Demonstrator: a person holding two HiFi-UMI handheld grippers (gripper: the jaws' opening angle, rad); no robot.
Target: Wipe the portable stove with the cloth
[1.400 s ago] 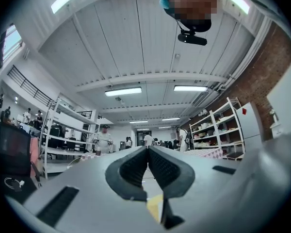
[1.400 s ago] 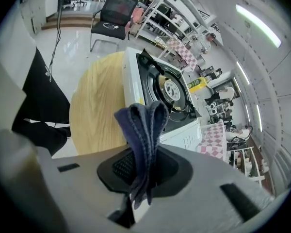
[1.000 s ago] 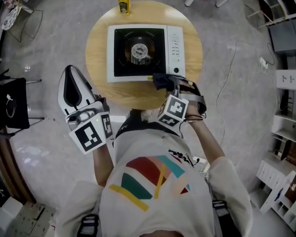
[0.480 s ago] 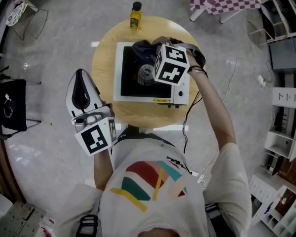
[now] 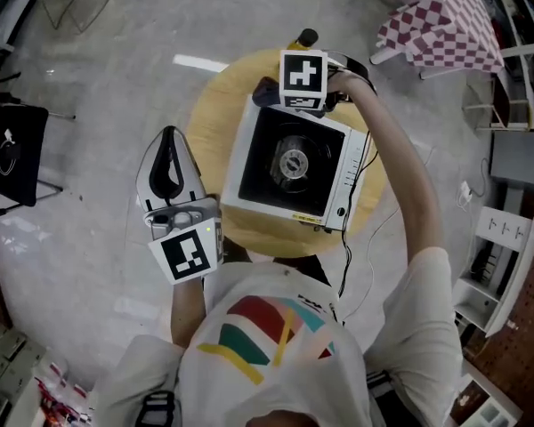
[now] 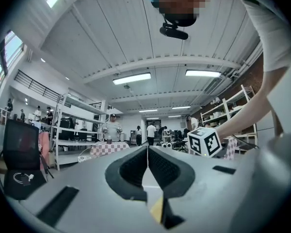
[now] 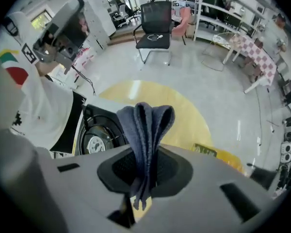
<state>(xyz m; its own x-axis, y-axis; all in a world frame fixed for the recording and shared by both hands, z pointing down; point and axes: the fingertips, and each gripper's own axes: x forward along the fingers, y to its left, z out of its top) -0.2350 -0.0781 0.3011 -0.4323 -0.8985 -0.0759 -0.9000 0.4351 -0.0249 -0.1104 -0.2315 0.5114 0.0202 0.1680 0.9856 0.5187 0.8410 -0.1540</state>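
Note:
The white portable stove (image 5: 334,181) with a black burner top lies on a round wooden table (image 5: 215,118). My right gripper (image 5: 280,96) is at the stove's far left corner, shut on a dark blue cloth (image 5: 267,91). In the right gripper view the folded cloth (image 7: 146,125) stands up between the jaws, with the stove's burner (image 7: 93,142) below at left. My left gripper (image 5: 167,136) hangs off the table's left side, shut and empty. Seen from the left gripper view, the left gripper (image 6: 147,154) points into the room, away from the stove.
A yellow bottle (image 5: 303,39) stands at the table's far edge, just beyond the right gripper, and shows again as the bottle (image 7: 218,155) in the right gripper view. A black chair (image 5: 13,154) stands at left. A checked tablecloth (image 5: 436,16) is at the far right. The stove's cable (image 5: 347,265) trails down.
My right gripper carried the cloth from the stove's near edge, over the burner, to its far left corner. The left gripper stayed beside the table, shut.

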